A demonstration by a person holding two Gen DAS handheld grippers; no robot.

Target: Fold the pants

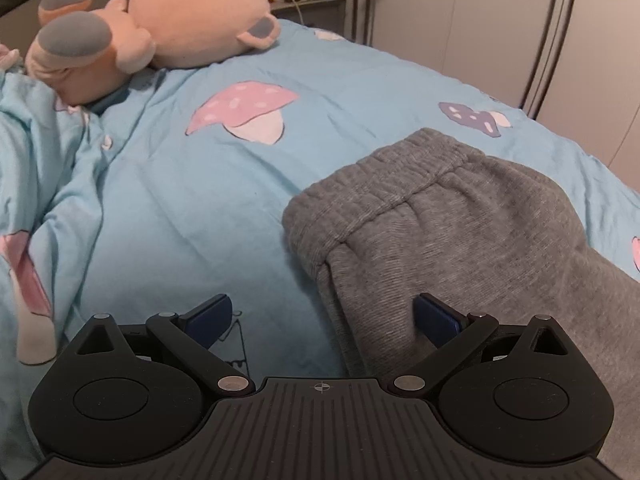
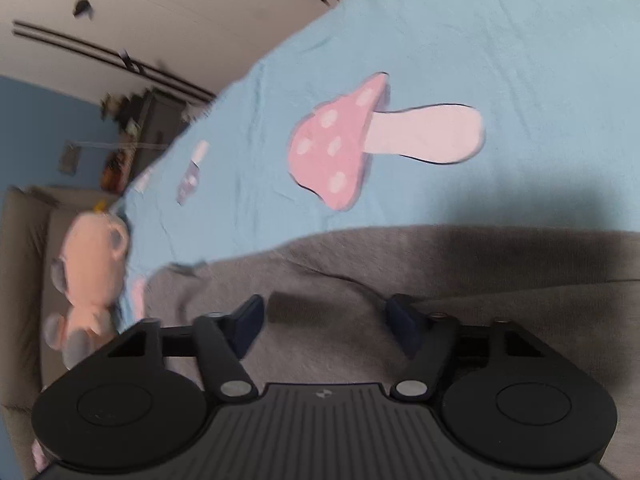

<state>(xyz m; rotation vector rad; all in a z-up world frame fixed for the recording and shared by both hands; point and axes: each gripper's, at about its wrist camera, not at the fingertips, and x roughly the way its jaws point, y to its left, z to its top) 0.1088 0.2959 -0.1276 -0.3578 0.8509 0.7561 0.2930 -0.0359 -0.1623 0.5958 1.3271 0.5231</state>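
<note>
Grey sweatpants (image 1: 460, 232) lie on a light blue bedspread (image 1: 192, 200), the elastic waistband toward the far side. My left gripper (image 1: 322, 314) is open, straddling the pants' left edge near the waist, its right finger over the grey cloth and its left finger over the bedspread. In the right wrist view the pants (image 2: 400, 264) spread across the lower half. My right gripper (image 2: 326, 322) is open just above the grey cloth and holds nothing.
A pink plush toy (image 1: 160, 28) lies at the head of the bed, also in the right wrist view (image 2: 88, 268). The bedspread (image 2: 480, 40) has mushroom prints. A nightstand (image 1: 312, 4) and wardrobe doors stand beyond the bed.
</note>
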